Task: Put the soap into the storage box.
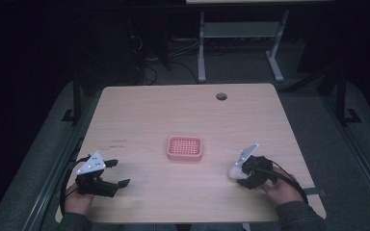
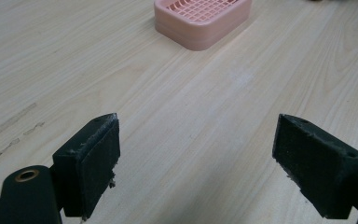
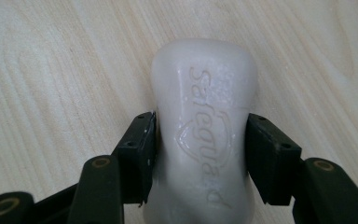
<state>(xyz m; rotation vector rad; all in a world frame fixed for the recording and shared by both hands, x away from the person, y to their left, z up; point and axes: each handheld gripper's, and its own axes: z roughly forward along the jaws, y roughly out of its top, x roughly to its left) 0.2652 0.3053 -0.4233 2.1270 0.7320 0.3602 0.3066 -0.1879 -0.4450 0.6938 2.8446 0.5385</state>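
Note:
A white bar of soap [image 3: 203, 116] with a stamped brand name lies on the wooden table [image 1: 173, 115]. My right gripper [image 3: 200, 154] is shut on it, one pad pressed on each long side. From the high view the soap [image 1: 234, 170] shows at the right front of the table, under the right gripper [image 1: 243, 174]. A pink soap dish [image 1: 184, 147] with a grid top stands in the middle of the table, and it shows again [image 2: 203, 21] ahead of my left gripper [image 2: 196, 158]. That gripper [image 1: 117, 173] rests open at the left front, with nothing between its pads.
The table has a round cable hole [image 1: 221, 96] near its far edge. Faint scuff marks [image 2: 14, 128] run across the wood left of the left gripper. Beyond the table stands the metal frame [image 1: 241, 38] of another desk on a dark floor.

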